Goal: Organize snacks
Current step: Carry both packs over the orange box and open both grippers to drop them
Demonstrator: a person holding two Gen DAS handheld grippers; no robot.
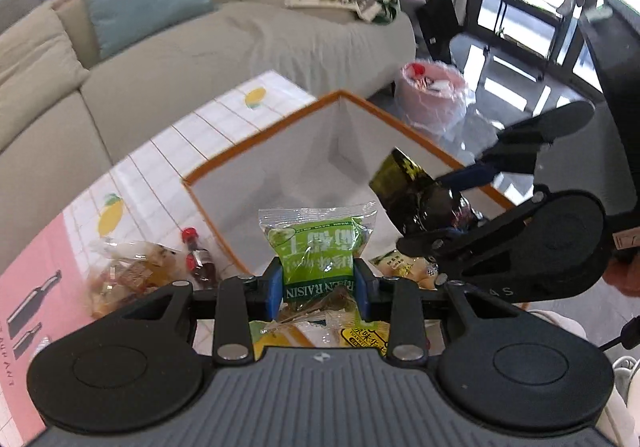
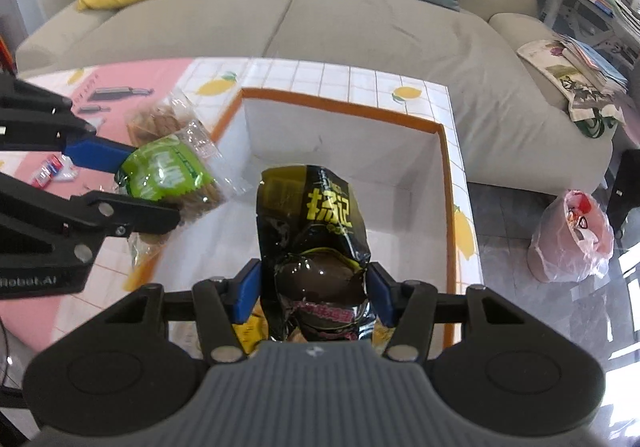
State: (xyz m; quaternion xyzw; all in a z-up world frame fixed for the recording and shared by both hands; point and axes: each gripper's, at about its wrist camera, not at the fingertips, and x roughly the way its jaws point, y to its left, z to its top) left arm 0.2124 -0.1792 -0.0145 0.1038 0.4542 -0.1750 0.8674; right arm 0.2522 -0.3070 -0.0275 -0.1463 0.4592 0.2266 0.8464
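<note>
- Holding a snack in each hand, the person has both packets up over the orange-rimmed box (image 2: 445,151); the left gripper (image 1: 319,287) is clamped on the green raisin bag (image 1: 318,247), the right gripper (image 2: 314,297) on the black snack packet (image 2: 316,231).
- Both packets sit ahead of their fingers, pinched near the lower end, so the tops flop; I reckon the slick black foil could slide out between the pads.
- The raisin bag hangs about over the box's near edge, left of the right gripper; let go from there, it might catch the rim and fall outside.
- The two grippers are near each other above the opening, so a knock seems possible.
- Loose packets (image 1: 128,275) and a small red-capped bottle (image 1: 198,255) lie just left of the left gripper; a low swing could scatter them.
</note>
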